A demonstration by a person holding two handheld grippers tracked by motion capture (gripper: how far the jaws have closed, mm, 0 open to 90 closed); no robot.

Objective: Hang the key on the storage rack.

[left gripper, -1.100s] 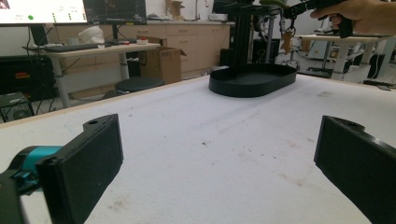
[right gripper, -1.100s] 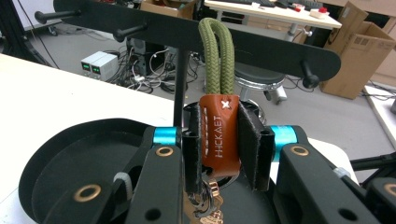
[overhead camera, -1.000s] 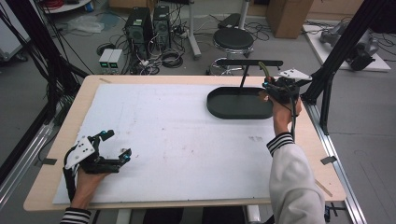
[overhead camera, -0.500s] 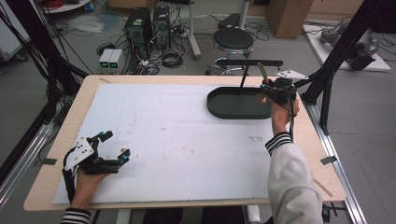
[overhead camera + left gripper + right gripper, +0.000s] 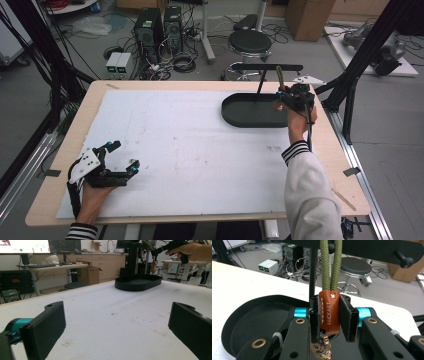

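Brown leather keychain tab (image 5: 329, 312) still clenched in right gripper (image 5: 329, 317); left gripper (image 5: 120, 157) released, unmoved.

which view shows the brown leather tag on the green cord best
The right gripper view: the leather tag sits close up, clamped between the right gripper pads, lettering visible. The high view and left gripper view show it small and distant.
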